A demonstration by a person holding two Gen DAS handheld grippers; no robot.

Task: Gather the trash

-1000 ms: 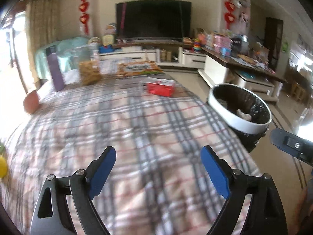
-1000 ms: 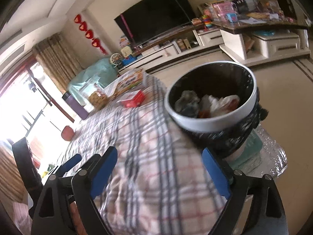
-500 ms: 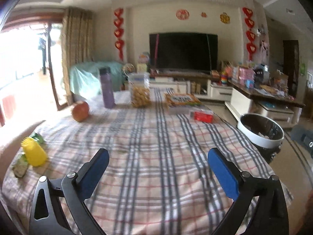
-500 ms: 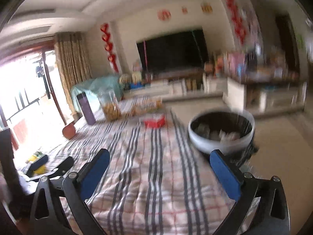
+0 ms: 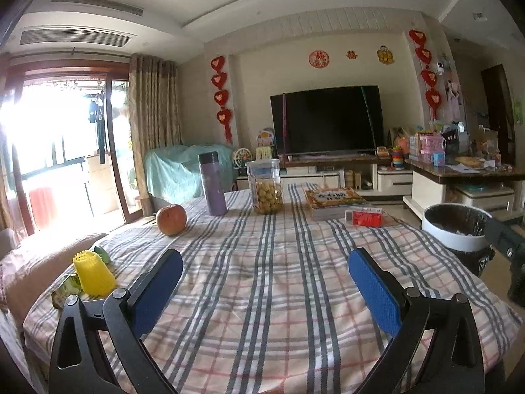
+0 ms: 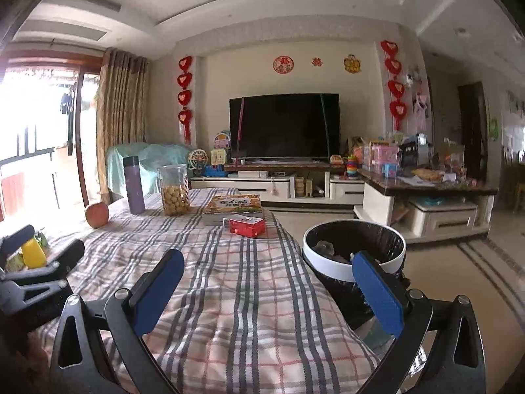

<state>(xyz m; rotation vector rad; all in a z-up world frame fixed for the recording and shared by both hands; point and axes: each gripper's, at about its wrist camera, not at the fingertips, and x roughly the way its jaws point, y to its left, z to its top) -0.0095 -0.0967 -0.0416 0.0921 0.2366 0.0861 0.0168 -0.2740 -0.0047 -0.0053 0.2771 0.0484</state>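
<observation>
surface (image 5: 262, 262), plaid-covered: mostly clear, green wrapper (image 5: 64, 290) beside yellow cup (image 5: 93, 274) at its left edge, judged uncollected. bin (image 6: 352, 249), beside the surface: already held trash. left gripper (image 5: 265, 282), right gripper (image 6: 267, 284): both spread wide, empty.

Left tool (image 5: 265, 290), right tool (image 6: 267, 290): black frames, blue textured pads, silver screws.
</observation>
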